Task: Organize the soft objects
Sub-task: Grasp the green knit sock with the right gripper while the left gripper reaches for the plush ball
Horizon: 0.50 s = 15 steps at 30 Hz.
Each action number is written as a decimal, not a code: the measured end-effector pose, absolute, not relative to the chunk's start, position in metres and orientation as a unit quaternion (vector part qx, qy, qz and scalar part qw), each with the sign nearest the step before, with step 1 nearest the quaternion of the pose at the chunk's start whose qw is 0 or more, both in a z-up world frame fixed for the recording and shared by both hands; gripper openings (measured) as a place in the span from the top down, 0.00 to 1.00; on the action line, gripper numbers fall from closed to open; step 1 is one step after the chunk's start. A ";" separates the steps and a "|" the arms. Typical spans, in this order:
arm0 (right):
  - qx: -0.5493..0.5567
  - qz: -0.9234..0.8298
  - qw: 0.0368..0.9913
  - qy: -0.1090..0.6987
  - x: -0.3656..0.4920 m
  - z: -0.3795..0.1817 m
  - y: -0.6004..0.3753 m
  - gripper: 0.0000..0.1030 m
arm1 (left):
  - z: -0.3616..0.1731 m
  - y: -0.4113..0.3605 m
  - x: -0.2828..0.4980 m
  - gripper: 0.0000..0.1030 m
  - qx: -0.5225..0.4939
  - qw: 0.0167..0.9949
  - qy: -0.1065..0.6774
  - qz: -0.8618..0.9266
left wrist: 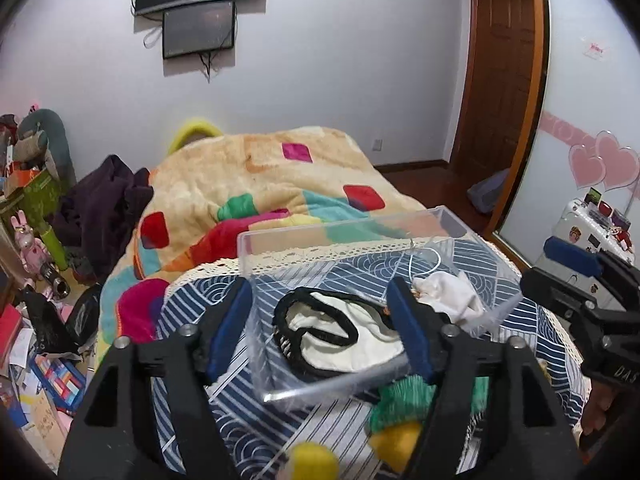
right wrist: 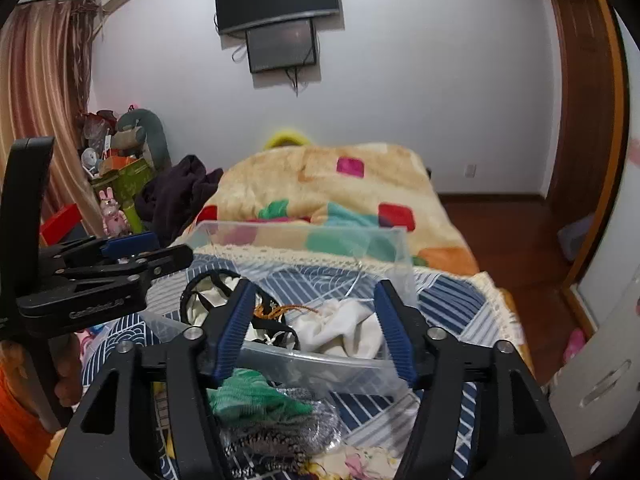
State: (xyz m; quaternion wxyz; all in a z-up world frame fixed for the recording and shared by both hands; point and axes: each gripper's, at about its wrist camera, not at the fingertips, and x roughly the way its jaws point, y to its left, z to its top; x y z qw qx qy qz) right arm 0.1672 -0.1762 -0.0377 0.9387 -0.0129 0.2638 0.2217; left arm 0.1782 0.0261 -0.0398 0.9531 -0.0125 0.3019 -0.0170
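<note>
Left wrist view: the left gripper [left wrist: 320, 320] hangs with its blue-padded fingers spread wide and released, straddling the near left part of a clear rectangular plastic storage box [left wrist: 256, 248] that rests on a blue-and-white patterned cloth with a cream lace edge [left wrist: 208, 292]. Inside the box, a white fabric piece trimmed in black [left wrist: 340, 332] lies between the fingers, and a crumpled white cloth [left wrist: 452, 294] lies at 2 o'clock from it. A green knitted item [left wrist: 400, 400] sits outside the box, touching its near wall, at 6 o'clock. The right gripper [left wrist: 576, 258] appears at 3 o'clock, beside the box. Right wrist view: the right gripper [right wrist: 316, 320] is likewise spread and holding nothing, above the box's near wall [right wrist: 320, 364]. A beige fleece blanket with coloured squares [right wrist: 360, 184] lies beyond at 12 o'clock.
</note>
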 end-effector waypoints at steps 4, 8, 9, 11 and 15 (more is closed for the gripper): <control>-0.013 0.219 0.944 0.246 0.154 -0.035 -0.180 0.27 | -0.041 0.030 0.151 0.21 -0.017 0.957 0.290 -0.013; -0.006 0.223 0.944 0.244 0.146 -0.040 -0.183 0.24 | -0.049 0.031 0.130 0.16 -0.017 0.958 0.286 -0.006; -0.003 0.224 0.943 0.245 0.145 -0.041 -0.182 0.22 | -0.053 0.031 0.126 0.16 -0.014 0.958 0.286 -0.004; 0.002 0.231 0.941 0.248 0.144 -0.047 -0.180 0.19 | -0.061 0.028 0.117 0.16 -0.011 0.957 0.290 -0.003; 0.009 0.244 0.933 0.266 0.144 -0.061 -0.174 0.19 | -0.081 0.029 0.111 0.15 -0.017 0.950 0.312 -0.004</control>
